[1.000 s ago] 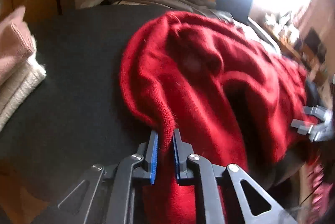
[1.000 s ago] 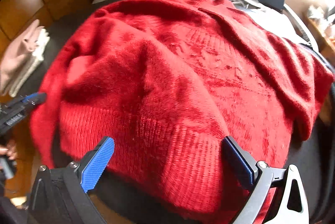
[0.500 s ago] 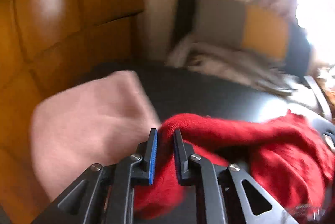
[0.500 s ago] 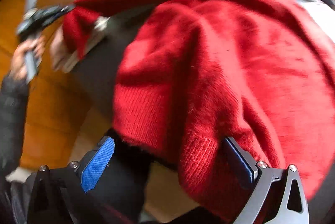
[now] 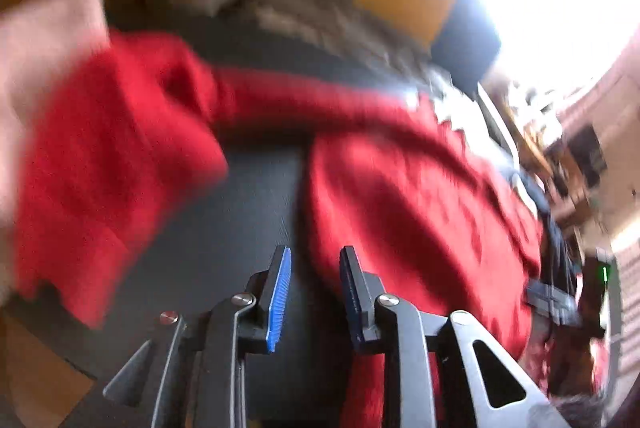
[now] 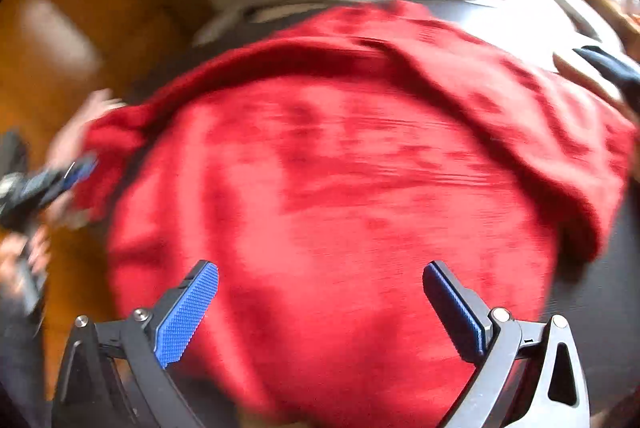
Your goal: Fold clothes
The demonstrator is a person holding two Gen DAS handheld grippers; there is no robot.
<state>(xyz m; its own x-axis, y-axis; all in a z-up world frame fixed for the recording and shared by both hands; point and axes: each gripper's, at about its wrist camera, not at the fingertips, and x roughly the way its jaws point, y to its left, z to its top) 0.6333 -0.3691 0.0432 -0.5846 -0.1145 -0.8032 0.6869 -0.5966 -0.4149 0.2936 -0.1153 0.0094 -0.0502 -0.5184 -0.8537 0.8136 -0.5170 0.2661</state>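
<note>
- The red sweater [image 6: 344, 187] lies spread on the dark tabletop [image 5: 224, 228], one sleeve [image 5: 104, 155] flung out toward the pink folded clothes [image 5: 44, 39].
- Left hand-held gripper [image 5: 314, 292]: jaws have just been opening, nothing between them.
- Right hand-held gripper [image 6: 320, 304]: spread wide over the hem, gripping nothing.
- Next, probably smooth the body flat before folding.
- Hem sits at the near edge; bare tabletop lies beside the sleeve.

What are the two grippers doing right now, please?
Left gripper: jaws have just been opening, nothing between them.
Right gripper: open wide over the red sweater, not gripping it.
</note>
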